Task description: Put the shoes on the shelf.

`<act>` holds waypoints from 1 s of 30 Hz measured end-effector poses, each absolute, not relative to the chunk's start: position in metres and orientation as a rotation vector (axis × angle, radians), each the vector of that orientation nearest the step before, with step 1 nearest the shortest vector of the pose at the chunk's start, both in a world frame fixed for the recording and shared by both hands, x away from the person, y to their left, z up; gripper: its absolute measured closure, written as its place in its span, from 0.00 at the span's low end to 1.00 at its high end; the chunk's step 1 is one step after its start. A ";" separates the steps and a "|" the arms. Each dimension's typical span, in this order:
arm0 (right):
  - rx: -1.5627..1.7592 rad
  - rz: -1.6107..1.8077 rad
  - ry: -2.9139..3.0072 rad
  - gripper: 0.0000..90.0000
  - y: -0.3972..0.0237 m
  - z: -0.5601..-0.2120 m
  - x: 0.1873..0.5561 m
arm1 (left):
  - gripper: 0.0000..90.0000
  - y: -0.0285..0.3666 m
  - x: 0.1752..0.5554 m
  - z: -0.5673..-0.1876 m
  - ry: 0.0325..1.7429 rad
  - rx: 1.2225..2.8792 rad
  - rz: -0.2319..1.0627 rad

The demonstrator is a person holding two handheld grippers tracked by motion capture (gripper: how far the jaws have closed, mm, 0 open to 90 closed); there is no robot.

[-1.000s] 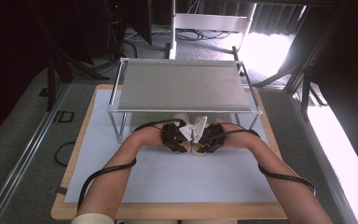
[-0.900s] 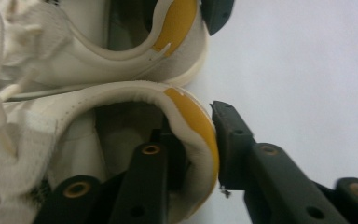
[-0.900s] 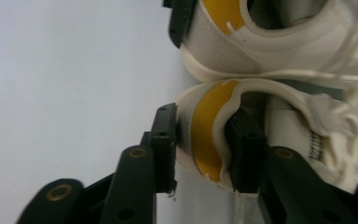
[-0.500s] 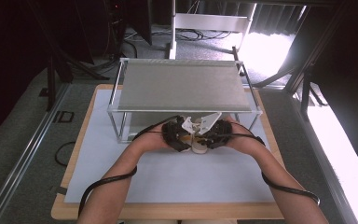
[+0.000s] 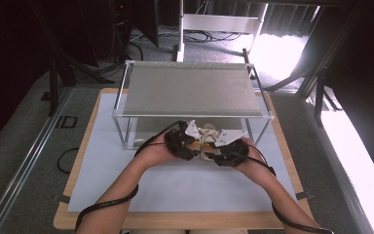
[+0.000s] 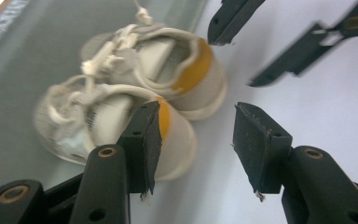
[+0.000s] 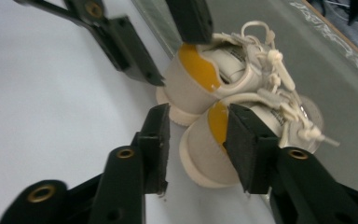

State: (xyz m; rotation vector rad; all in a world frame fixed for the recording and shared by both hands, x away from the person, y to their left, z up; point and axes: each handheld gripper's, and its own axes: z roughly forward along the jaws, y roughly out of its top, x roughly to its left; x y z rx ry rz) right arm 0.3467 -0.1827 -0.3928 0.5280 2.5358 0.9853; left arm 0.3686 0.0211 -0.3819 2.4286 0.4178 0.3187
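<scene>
White sheeting covers the surface (image 5: 126,180). A metal-framed rack (image 5: 195,90) stands across its far half. Under the rack's near edge sits a pair of cream shoes (image 6: 135,88) with orange heel patches, heels toward the person, side by side and touching.

Left hand-held gripper (image 6: 196,140): jaws apart, just opened, nothing between them, one jaw beside the nearer shoe's heel. Right hand-held gripper (image 7: 196,144): jaws apart, recently closing, the heel partly between them; pad contact cannot be confirmed.

Judgement: square each gripper onto a heel, then close.

Toes blurred; the pair is largely covered from above.
</scene>
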 end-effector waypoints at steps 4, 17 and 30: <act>0.574 0.953 2.492 0.85 -0.186 -0.402 0.338 | 0.60 0.027 0.361 -0.387 0.484 2.386 0.323; 0.877 0.984 2.365 1.00 -0.190 -0.438 0.338 | 0.96 0.031 0.357 -0.414 0.625 2.381 0.399; 0.945 0.982 2.316 1.00 -0.189 -0.441 0.350 | 0.99 0.019 0.368 -0.429 0.624 2.426 0.462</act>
